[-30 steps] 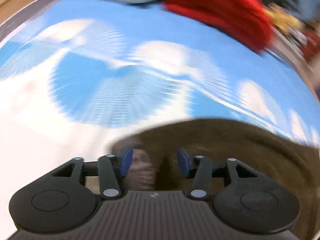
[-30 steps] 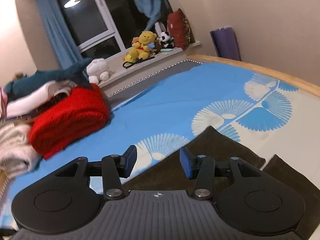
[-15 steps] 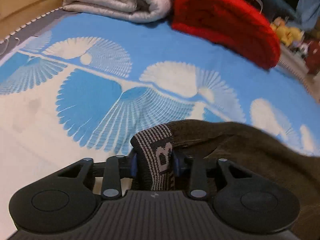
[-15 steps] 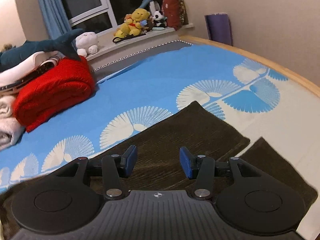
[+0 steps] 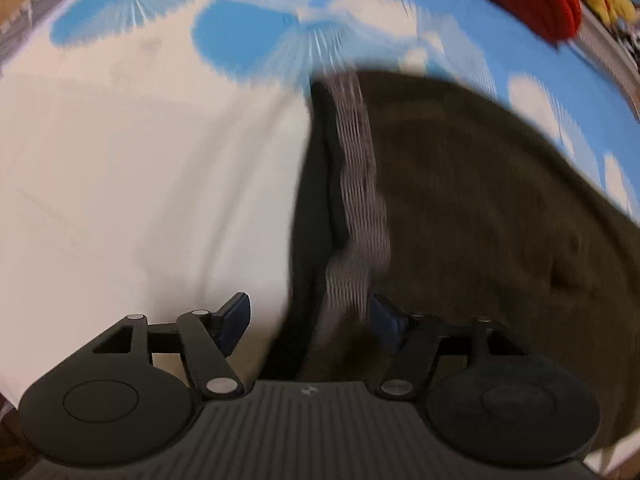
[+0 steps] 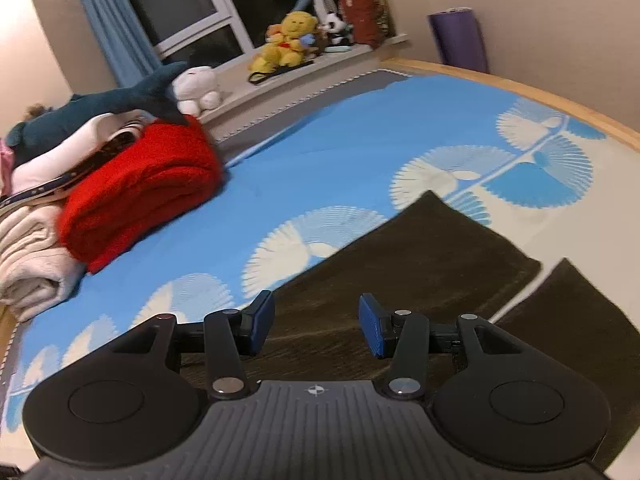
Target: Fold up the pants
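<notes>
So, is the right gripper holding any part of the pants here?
No, the right gripper hangs open above the pants, nothing between its pads.

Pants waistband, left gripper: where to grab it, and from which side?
Judging from the blurred left wrist view: take the striped elastic waistband at its near end, between the open left gripper fingers. It runs as a raised ridge along the pants edge beside bare bedsheet, so probably come in from the sheet side, along the band, and pinch across its thickness.

Both hand-held grippers point(image 5: 308, 322) point(image 6: 316, 330) wide apart.
</notes>
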